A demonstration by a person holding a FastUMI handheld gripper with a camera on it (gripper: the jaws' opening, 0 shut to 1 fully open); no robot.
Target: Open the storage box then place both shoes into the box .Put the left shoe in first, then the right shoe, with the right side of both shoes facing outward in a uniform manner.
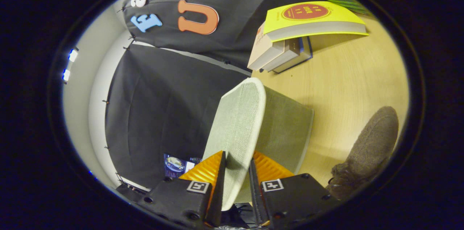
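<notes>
Take the box (286, 128) as your landmark: it is the pale green fabric one sitting on the wooden surface (348, 81). To its left, its lid (237, 128) stands swung up on edge, and your claw (237, 181) is nearly closed around the lid's lower rim, both fingers (218, 183) seeming to press on the panel between them. So you are on the opening step, and it looks close to done.

Behind the box, a stack of books (290, 38) lies well apart from it. To the right of the box, near but not touching, a brown fuzzy shoe (369, 150) rests on the surface; you cannot tell from here whether it is the left or right one.

Next you likely need to lay the lid fully back, let go, and confirm which shoe is the left before you grasp it.
</notes>
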